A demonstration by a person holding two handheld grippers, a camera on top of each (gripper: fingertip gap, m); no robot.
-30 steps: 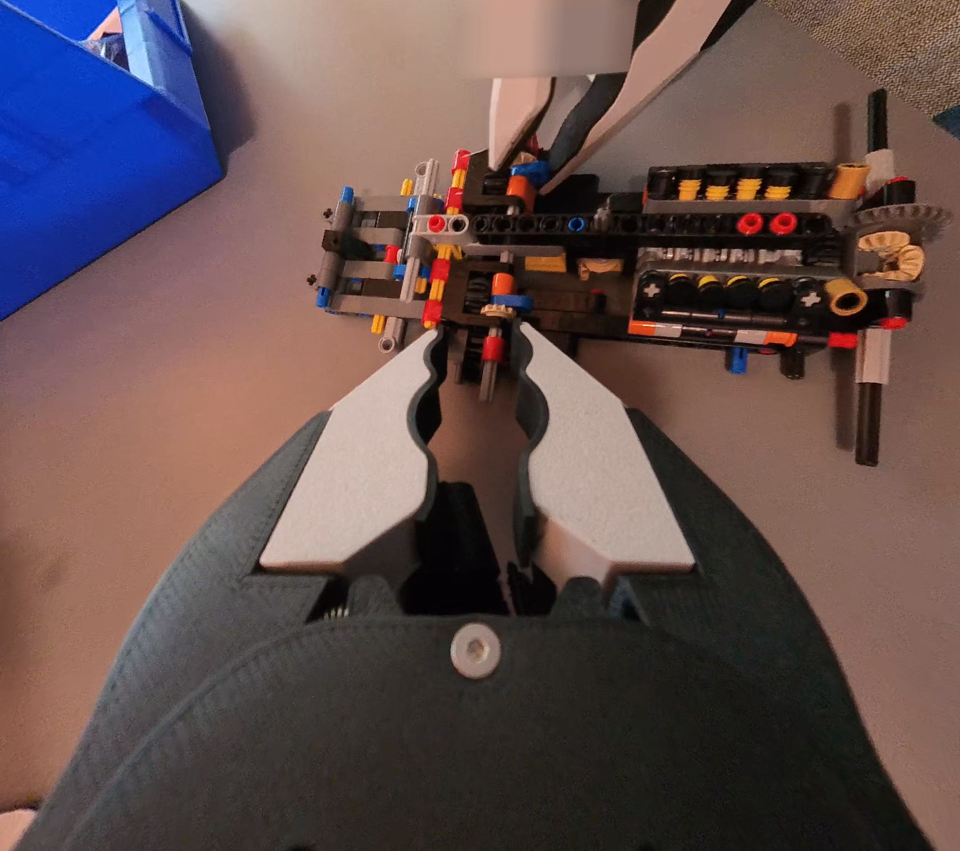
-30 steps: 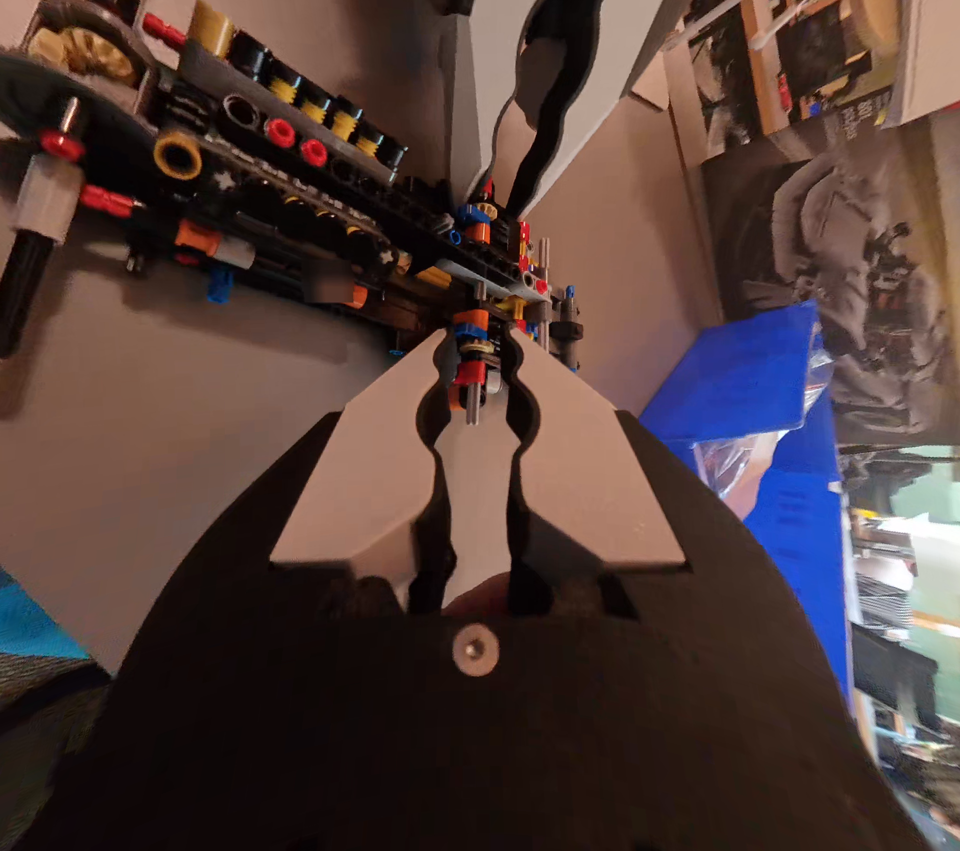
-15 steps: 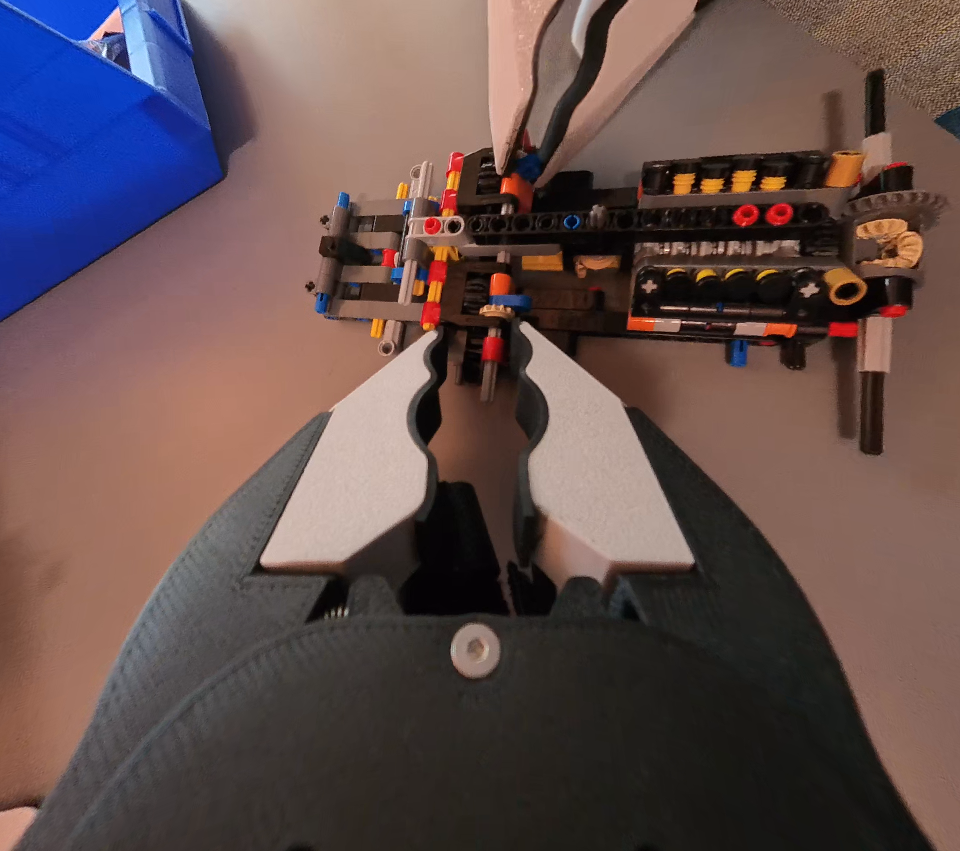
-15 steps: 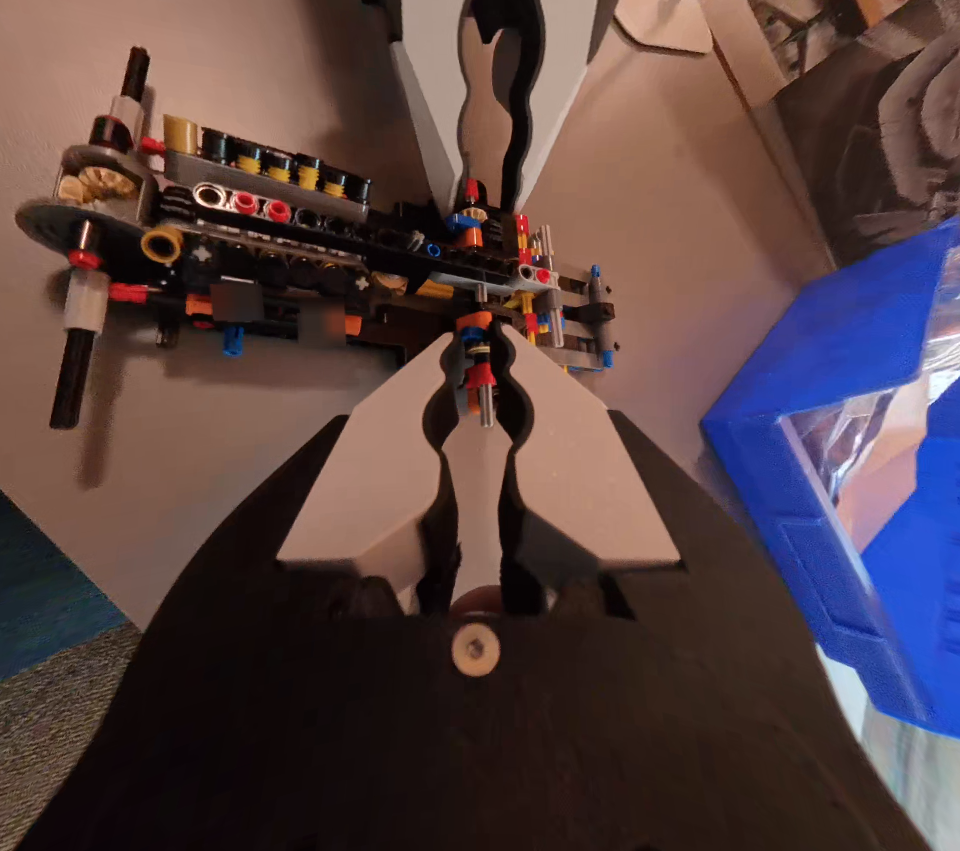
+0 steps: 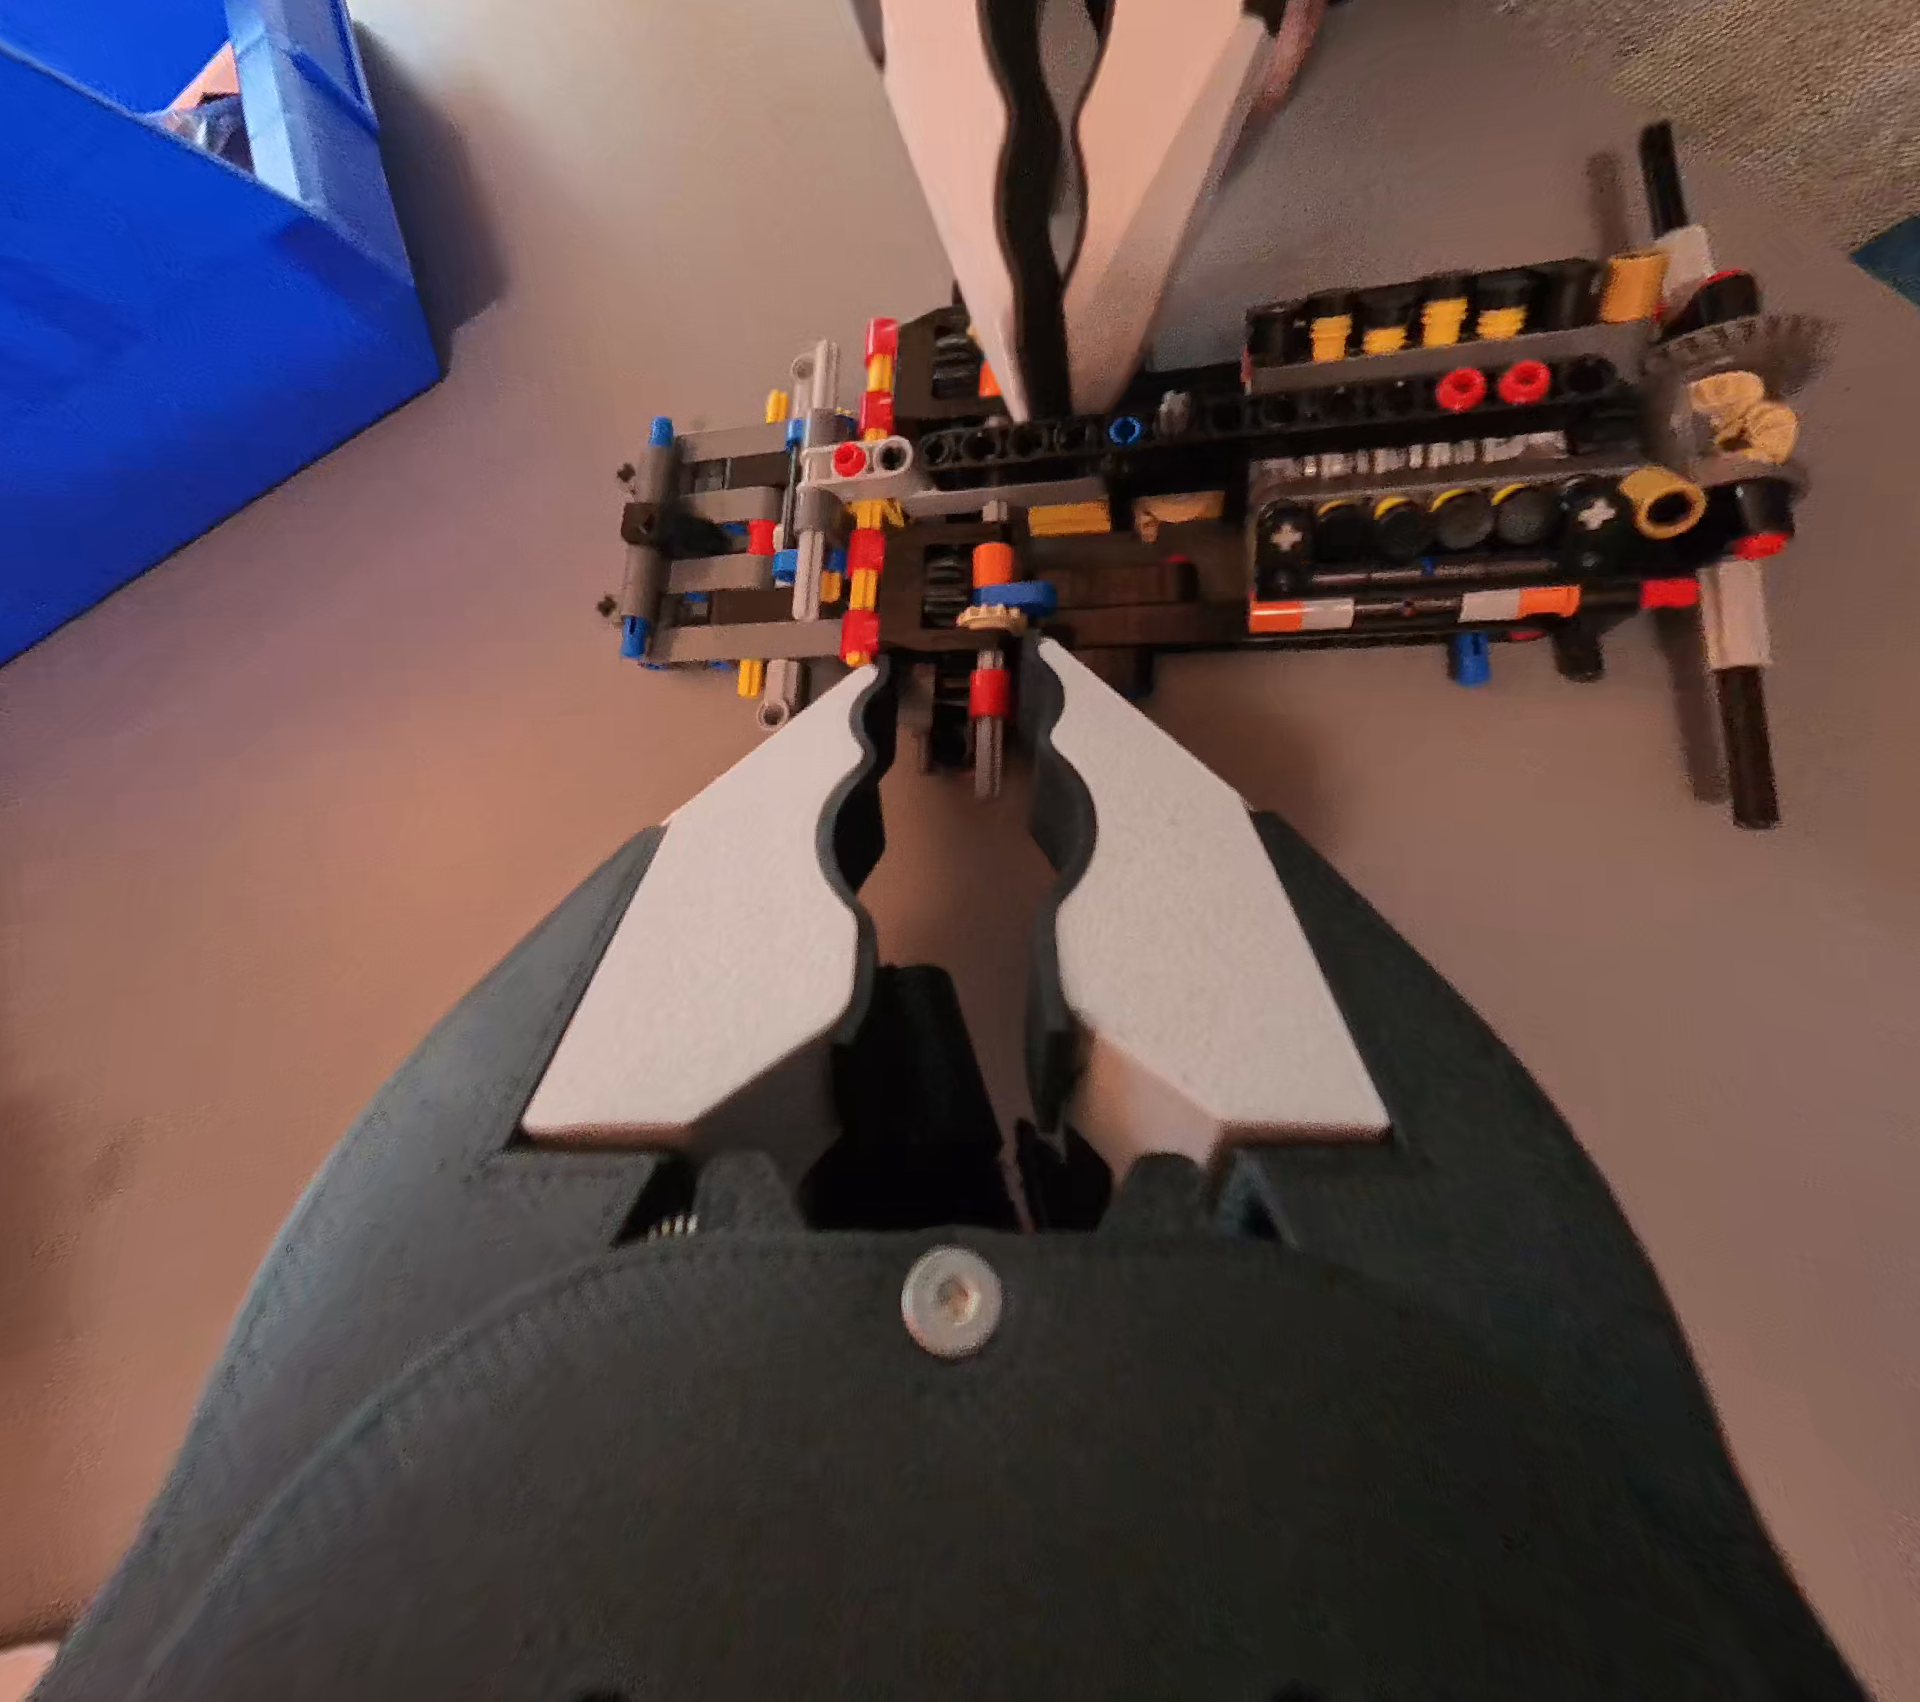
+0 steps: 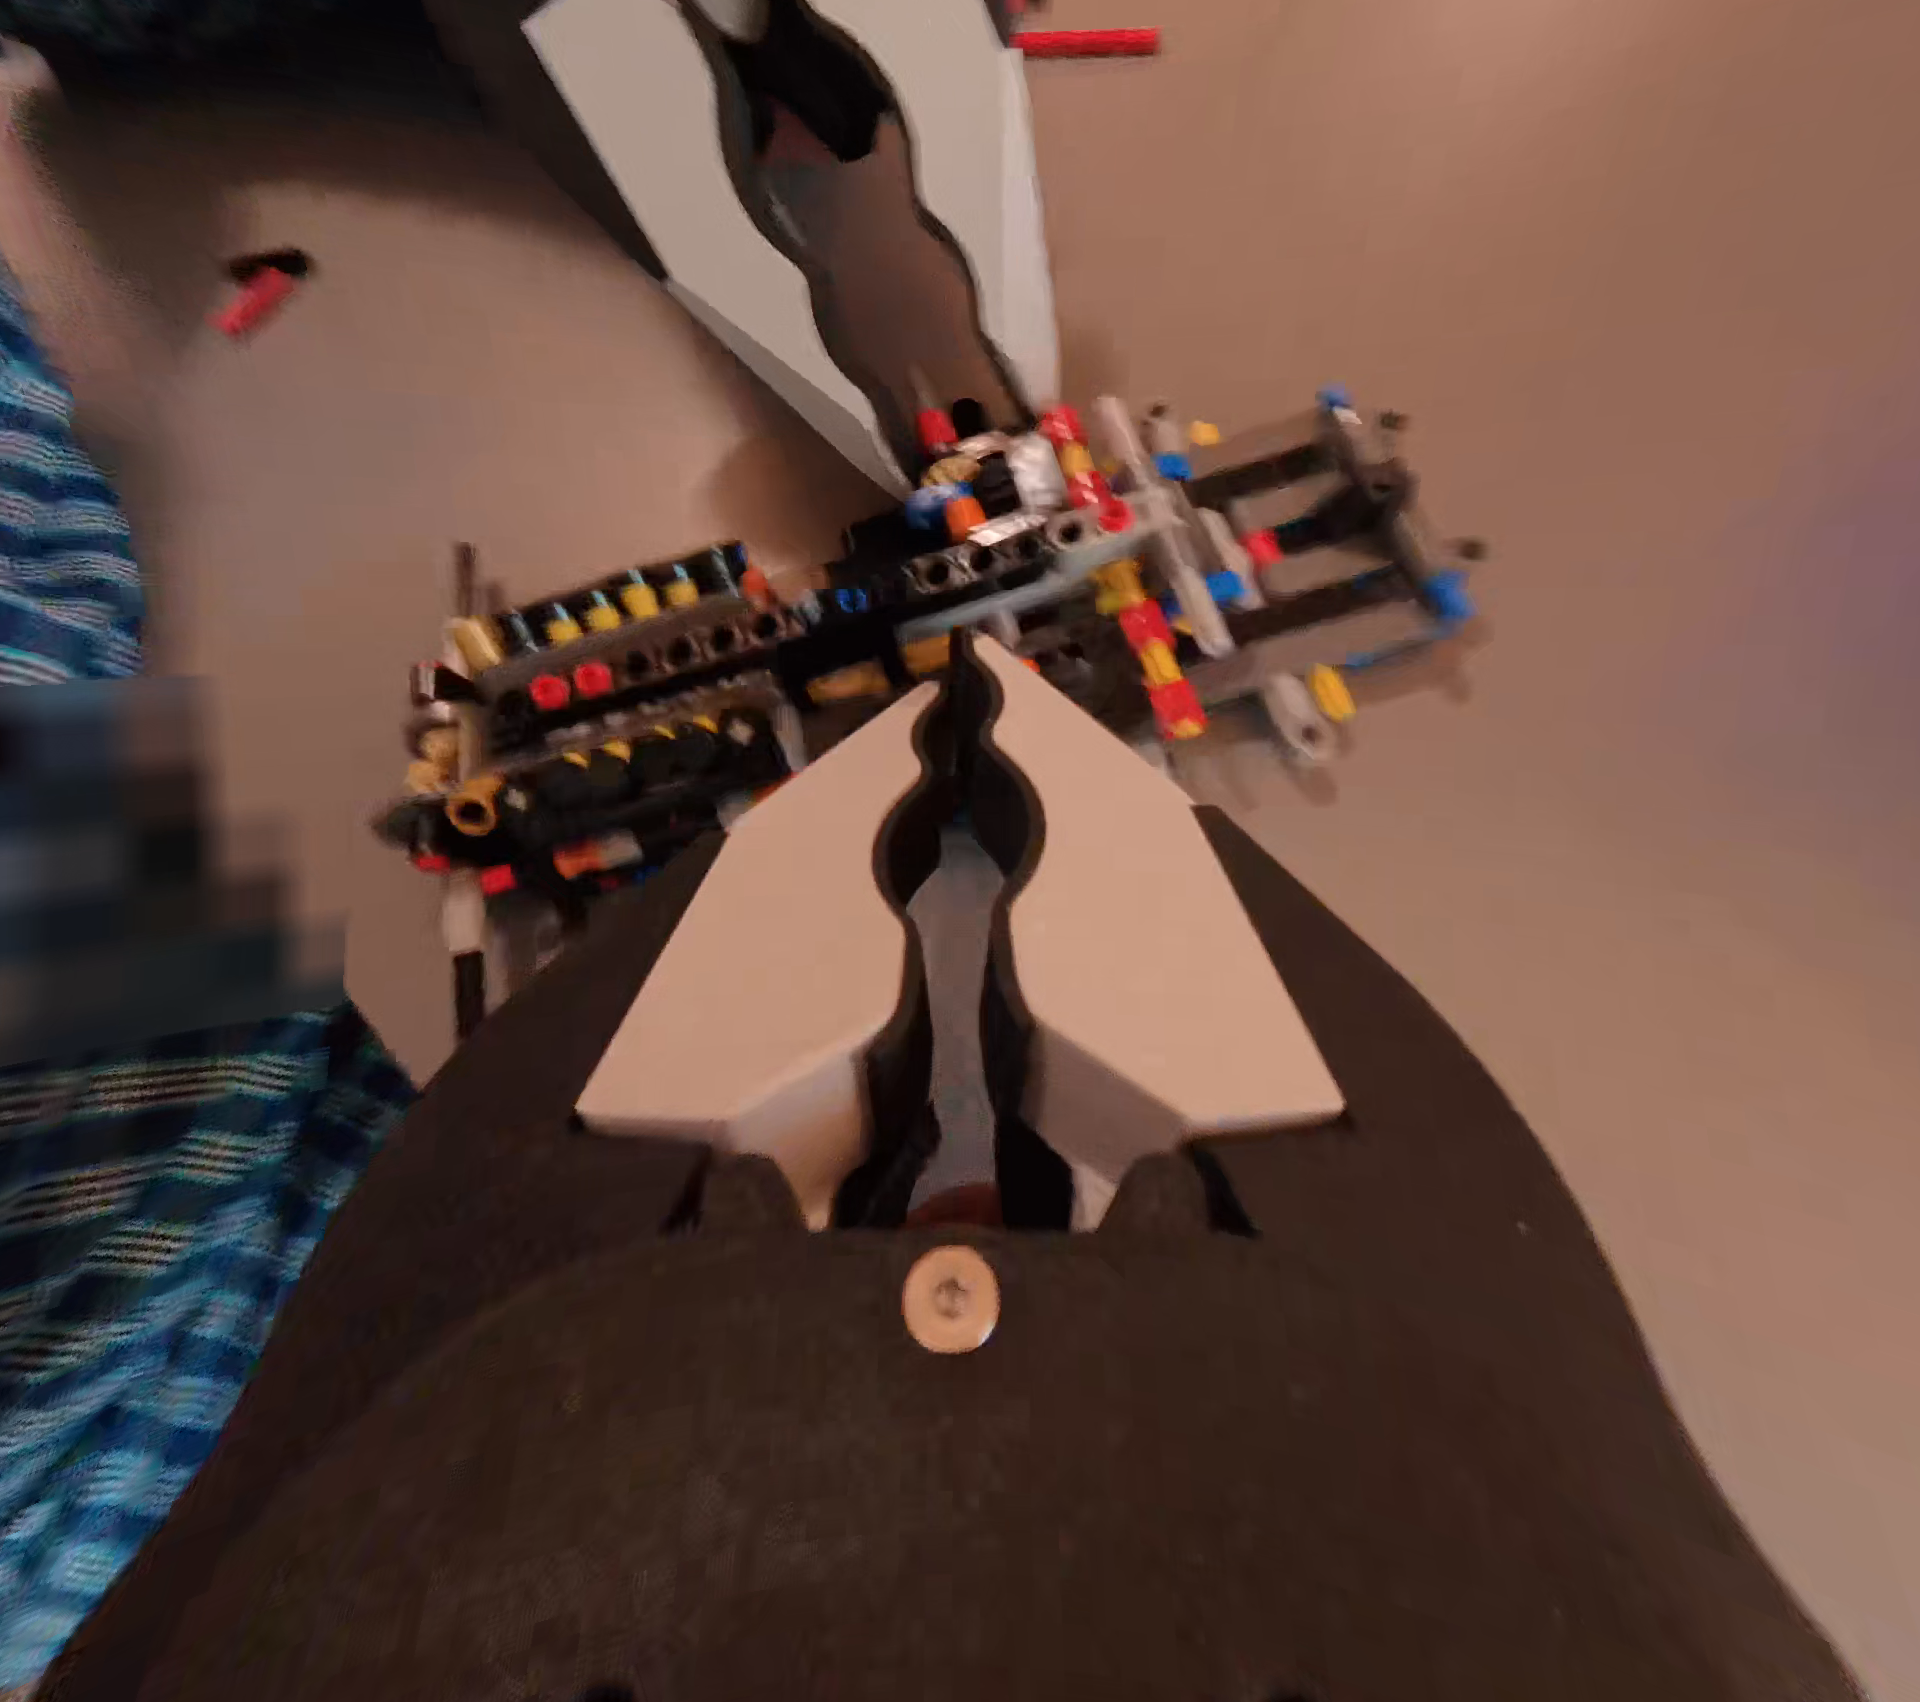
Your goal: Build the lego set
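Note:
A long lego technic model (image 5: 1299,499), black with yellow, red and grey parts, lies on the tan table. My left gripper (image 5: 961,676) is at its near side. Its jaws stand partly apart, clamped around a black block and a grey axle with a red bush (image 5: 987,696). My right gripper (image 6: 961,660) comes from the opposite side with its tips together on the model's edge (image 6: 727,644). What lies between the tips is hidden. It shows in the left wrist view (image 5: 1044,405) beside an orange bush (image 5: 987,379).
A blue bin (image 5: 156,302) stands left of the model. Loose red pieces (image 6: 1086,42) (image 6: 255,296) lie on the table behind the left gripper. The table edge and blue patterned carpet (image 6: 104,1237) are close behind the model's gear end.
My right gripper has closed its jaws from around the axle stub to tips together and has swung to a steeper angle over the model. My left gripper and the model have stayed put.

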